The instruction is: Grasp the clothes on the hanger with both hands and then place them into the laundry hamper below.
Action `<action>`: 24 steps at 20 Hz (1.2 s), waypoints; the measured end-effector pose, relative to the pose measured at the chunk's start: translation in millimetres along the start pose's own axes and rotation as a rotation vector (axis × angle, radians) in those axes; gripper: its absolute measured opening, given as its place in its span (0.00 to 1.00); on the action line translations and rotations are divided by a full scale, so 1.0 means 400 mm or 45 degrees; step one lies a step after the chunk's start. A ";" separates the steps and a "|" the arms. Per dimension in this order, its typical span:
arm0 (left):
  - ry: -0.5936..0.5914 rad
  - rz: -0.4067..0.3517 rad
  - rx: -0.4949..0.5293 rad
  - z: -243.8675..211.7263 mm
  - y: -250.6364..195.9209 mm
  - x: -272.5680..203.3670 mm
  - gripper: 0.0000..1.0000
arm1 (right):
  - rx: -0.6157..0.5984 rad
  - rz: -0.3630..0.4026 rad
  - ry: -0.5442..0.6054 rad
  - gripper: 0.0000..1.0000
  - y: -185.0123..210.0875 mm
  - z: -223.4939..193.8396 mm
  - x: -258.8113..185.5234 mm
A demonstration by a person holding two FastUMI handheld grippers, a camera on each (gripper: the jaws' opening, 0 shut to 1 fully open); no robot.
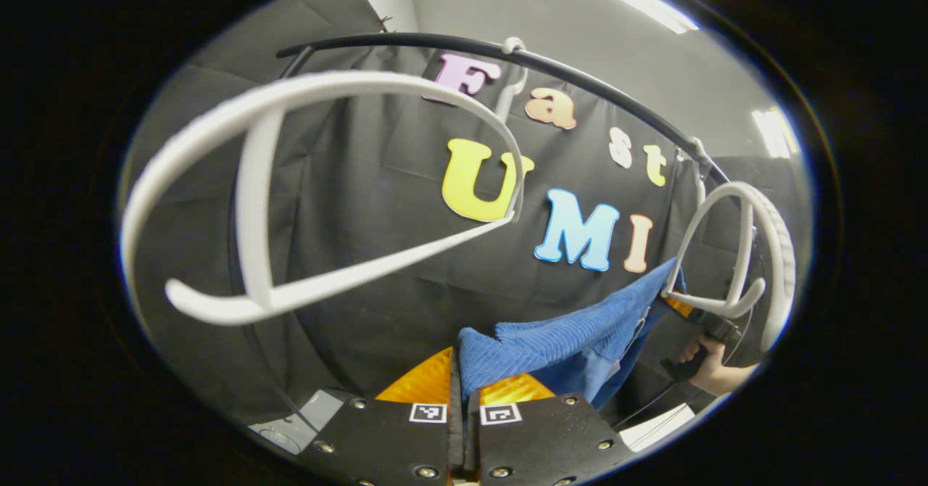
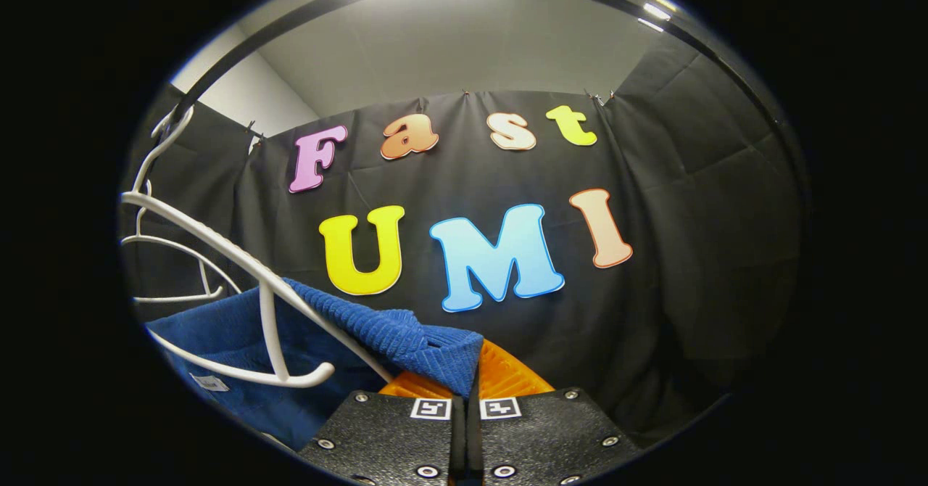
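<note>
Both ends of the blue garment point(image 1: 573, 341) are gripped — left tongs point(image 1: 464, 399) and right tongs point(image 2: 465, 388) each closed on a ribbed edge, cloth stretched between them, just below a white hanger point(image 2: 239, 268) on the rail point(image 1: 580, 72). Judged: grasp done, lowering left. Hamper somewhere below — hidden.

Black textured plates, studded with silver screws and square coded markers, are seen on each tool point(image 1: 464, 399) point(image 2: 465, 392).
</note>
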State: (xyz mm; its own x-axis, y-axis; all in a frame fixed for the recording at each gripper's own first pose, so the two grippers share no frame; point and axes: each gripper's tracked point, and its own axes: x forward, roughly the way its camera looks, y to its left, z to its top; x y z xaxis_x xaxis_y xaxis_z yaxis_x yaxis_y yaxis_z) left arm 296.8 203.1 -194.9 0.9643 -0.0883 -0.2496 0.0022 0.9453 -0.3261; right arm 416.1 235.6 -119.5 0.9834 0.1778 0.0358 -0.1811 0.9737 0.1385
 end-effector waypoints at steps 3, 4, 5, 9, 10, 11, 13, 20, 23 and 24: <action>-0.002 0.039 0.013 -0.029 -0.021 -0.009 0.02 | -0.047 0.000 0.000 0.00 -0.008 -0.015 -0.006; 0.017 0.056 0.033 -0.055 -0.032 -0.014 0.01 | -0.065 -0.001 0.006 0.00 -0.010 -0.023 -0.009; 0.029 0.070 0.055 -0.073 -0.040 -0.018 0.01 | -0.069 0.000 0.014 0.00 -0.012 -0.030 -0.012; 0.037 0.092 0.057 -0.115 -0.081 -0.022 0.01 | -0.090 -0.024 0.044 0.00 -0.039 -0.051 -0.025; 0.032 0.099 0.030 -0.126 -0.085 -0.023 0.02 | -0.109 -0.031 0.050 0.00 -0.049 -0.056 -0.031; 0.028 0.113 0.008 -0.132 -0.084 -0.025 0.02 | -0.119 -0.029 0.051 0.00 -0.052 -0.057 -0.041; 0.022 0.157 0.002 -0.145 -0.079 -0.037 0.01 | -0.129 -0.007 0.054 0.00 -0.049 -0.061 -0.057; 0.055 0.243 0.082 -0.215 -0.153 -0.053 0.02 | -0.189 0.045 0.123 0.00 -0.064 -0.133 -0.109; 0.047 0.266 0.078 -0.212 -0.174 -0.066 0.01 | -0.145 0.060 0.147 0.00 -0.084 -0.138 -0.124; 0.044 0.280 0.062 -0.214 -0.178 -0.078 0.01 | -0.141 0.070 0.154 0.00 -0.089 -0.142 -0.131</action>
State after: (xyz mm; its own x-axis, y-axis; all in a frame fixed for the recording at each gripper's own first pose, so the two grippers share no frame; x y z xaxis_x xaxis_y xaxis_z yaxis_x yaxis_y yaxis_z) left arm 243.8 111.8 -241.7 0.9332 0.1119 -0.3416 -0.1938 0.9570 -0.2160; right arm 371.5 199.6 -182.6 0.9674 0.2404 -0.0801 -0.2388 0.9706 0.0293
